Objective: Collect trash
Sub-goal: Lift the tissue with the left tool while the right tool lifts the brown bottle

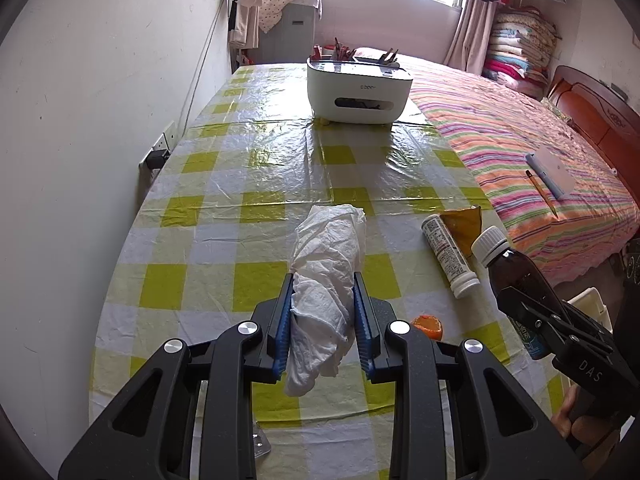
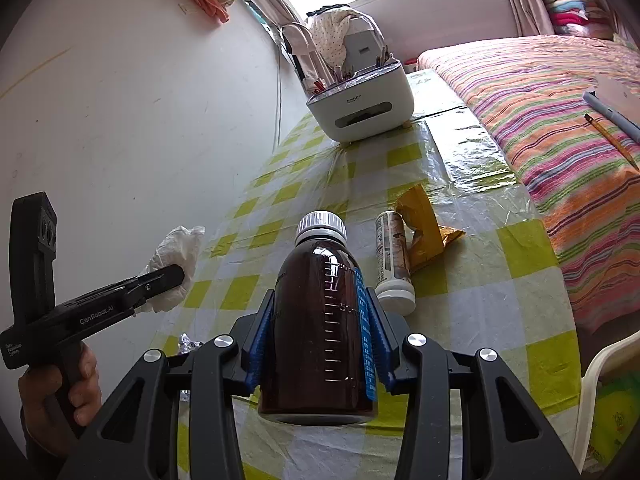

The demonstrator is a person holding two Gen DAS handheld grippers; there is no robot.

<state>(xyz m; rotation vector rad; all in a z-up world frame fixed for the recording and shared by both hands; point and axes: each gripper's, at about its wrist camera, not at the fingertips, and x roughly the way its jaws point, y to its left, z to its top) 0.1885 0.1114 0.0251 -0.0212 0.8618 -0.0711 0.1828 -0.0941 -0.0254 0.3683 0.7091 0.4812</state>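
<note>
Checkered counter [image 1: 224, 184] beside bed [image 1: 520, 132] — left hand-held gripper [image 1: 322, 312] clenching crumpled tissue [image 1: 328, 264]; right hand-held gripper [image 2: 320, 340] gripping brown bottle [image 2: 316, 304] — white tube [image 2: 394, 260] lying at 2 o'clock.

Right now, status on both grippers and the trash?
Left gripper shut on crumpled tissue. Right gripper shut on brown bottle. White tube, yellow wrapper still on table.
</note>
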